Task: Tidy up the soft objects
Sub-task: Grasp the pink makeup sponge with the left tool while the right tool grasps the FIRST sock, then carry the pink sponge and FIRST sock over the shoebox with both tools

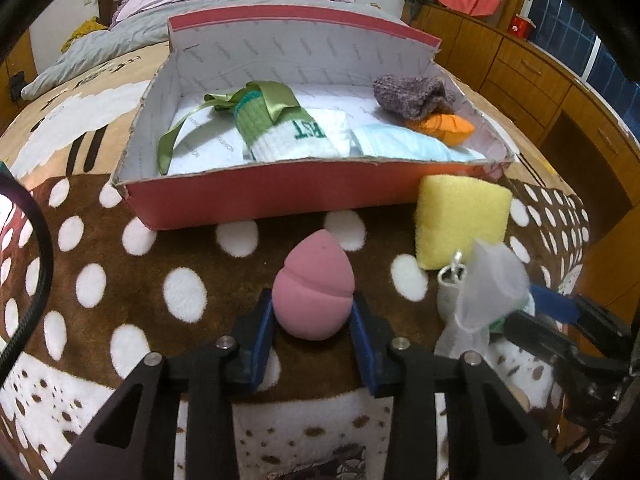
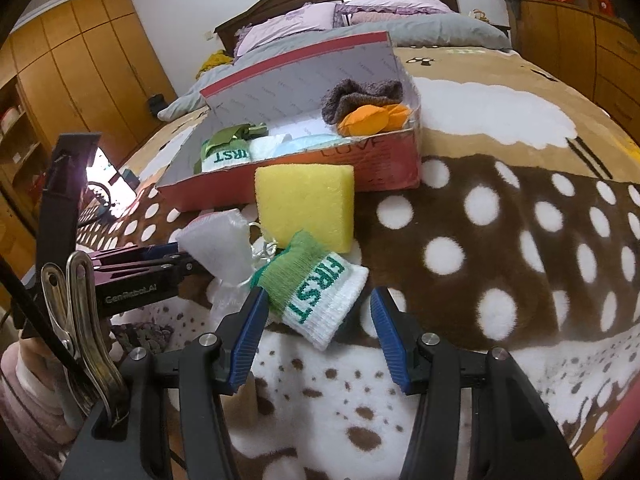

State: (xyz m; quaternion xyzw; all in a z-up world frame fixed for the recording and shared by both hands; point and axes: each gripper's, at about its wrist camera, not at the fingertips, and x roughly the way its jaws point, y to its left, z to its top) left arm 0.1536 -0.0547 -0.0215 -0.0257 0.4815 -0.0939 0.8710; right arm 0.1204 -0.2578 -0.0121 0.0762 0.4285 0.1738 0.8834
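- The left gripper [image 1: 313,322] is closed on the pink egg-shaped makeup sponge [image 1: 313,290]; its blue pads [image 1: 262,338] press both flanks of the wide lower half, just in front of the red cardboard shoe box [image 1: 280,196].
- To do this step well, I judge the squeeze should stay light, since foam this soft can deform and pop out; lift clear of the spotted brown-and-white fleece blanket [image 1: 120,280], cross the box's near wall, and release over a free patch inside.
- Already in the box: a green-and-white sock [image 1: 296,136] with a green satin ribbon [image 1: 224,110], a pale blue face mask [image 1: 408,144], a purple knitted piece [image 1: 412,94] and an orange plush item [image 1: 444,126].
- The yellow rectangular sponge [image 2: 306,204] leans against the box's front wall.
- The right gripper [image 2: 318,316] is spread wide and holds nothing; it is levelled low toward the box, straddling the white-and-green "FIRST" sock [image 2: 316,292] without touching it.
- A white mesh pouch [image 2: 222,248] lies on the side of that sock away from the box's open end, beside the left tool.
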